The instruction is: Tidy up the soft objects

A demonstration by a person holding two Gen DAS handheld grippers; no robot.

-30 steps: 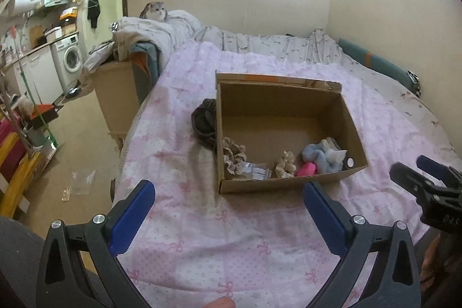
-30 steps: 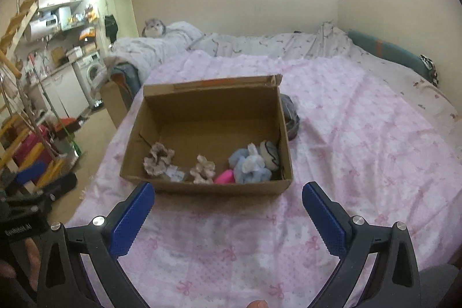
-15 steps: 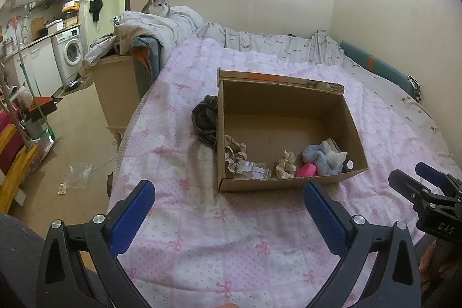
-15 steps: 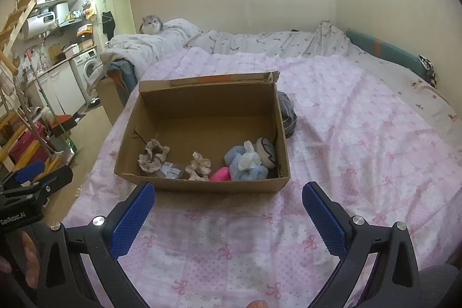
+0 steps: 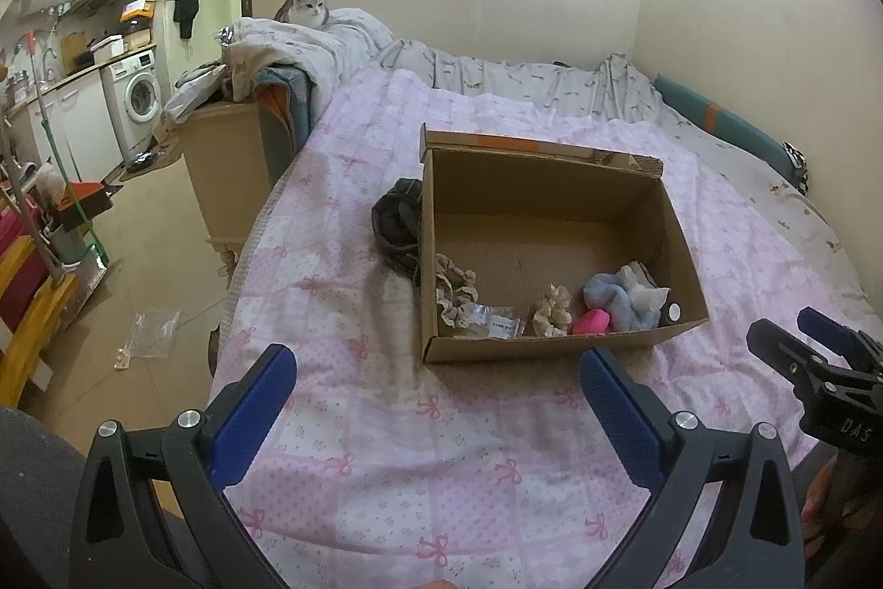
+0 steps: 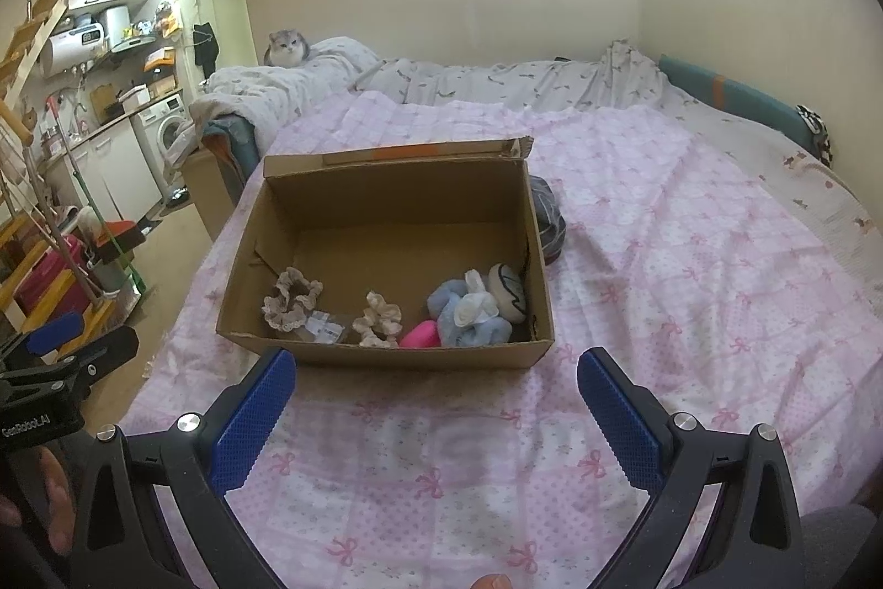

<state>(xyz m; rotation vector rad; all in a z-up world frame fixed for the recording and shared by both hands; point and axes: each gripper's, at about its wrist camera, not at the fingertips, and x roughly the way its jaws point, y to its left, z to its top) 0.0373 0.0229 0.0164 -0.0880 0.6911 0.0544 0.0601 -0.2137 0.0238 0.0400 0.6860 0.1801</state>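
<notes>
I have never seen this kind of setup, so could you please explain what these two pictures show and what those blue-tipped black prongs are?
No robot here: a person holds a two-finger gripper in each hand, each carrying a fisheye camera that looks along its fingers. One picture comes from the left gripper, the other from the right gripper. The blue prongs are the finger pads. Both grippers are open and hold nothing. Ahead, on a bed with a pink quilt, sits an open cardboard box holding scrunchies, a blue soft toy and a pink item. A dark cloth lies beside the box. A cat watches from bedding behind.
</notes>
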